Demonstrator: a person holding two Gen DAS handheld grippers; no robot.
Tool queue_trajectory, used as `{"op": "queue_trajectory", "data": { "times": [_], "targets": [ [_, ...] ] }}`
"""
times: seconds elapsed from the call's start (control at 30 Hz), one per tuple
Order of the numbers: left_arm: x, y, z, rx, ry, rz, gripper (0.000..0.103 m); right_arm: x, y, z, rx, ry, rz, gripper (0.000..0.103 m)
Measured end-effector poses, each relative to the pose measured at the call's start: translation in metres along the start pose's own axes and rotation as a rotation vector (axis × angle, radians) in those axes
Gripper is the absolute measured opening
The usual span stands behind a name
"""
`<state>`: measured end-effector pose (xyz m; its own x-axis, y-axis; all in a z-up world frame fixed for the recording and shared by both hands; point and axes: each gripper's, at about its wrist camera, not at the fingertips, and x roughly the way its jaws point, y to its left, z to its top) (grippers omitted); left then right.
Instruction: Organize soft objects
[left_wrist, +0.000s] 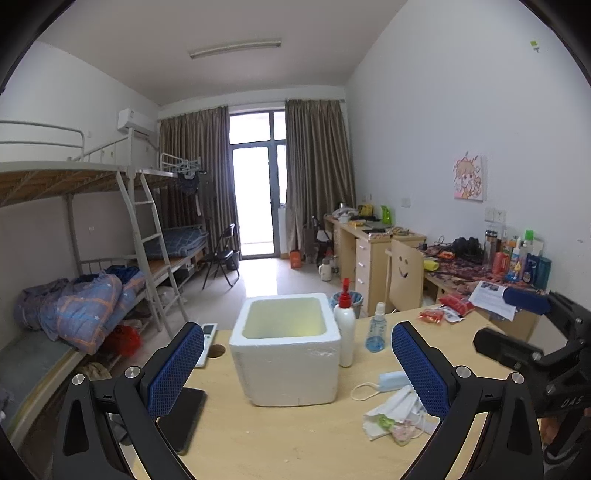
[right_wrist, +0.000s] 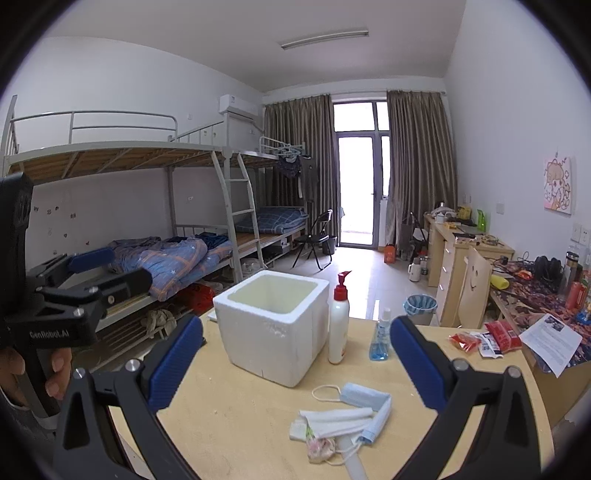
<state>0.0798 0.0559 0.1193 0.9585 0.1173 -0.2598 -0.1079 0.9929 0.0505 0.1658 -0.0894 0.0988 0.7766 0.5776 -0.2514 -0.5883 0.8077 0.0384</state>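
Dormitory desk (right_wrist: 240, 424): white foam box (right_wrist: 271, 325) stands empty. Face masks (right_wrist: 347, 417) lie heaped near it. Left gripper (left_wrist: 297, 369) and right gripper (right_wrist: 295, 363) both spread wide, grasping nothing.

walls white | bunk beds (right_wrist: 155, 206) left | curtained glass door (right_wrist: 360, 192) bright
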Motion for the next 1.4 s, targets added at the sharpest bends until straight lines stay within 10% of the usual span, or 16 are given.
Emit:
{"op": "queue_trajectory", "data": {
  "times": [1.4],
  "targets": [
    [0.01,-0.033,-0.13,-0.03,-0.033,-0.106,0.102,-0.034,-0.02,-0.136,0.081,0.034,-0.124,0.102]
  ]
}}
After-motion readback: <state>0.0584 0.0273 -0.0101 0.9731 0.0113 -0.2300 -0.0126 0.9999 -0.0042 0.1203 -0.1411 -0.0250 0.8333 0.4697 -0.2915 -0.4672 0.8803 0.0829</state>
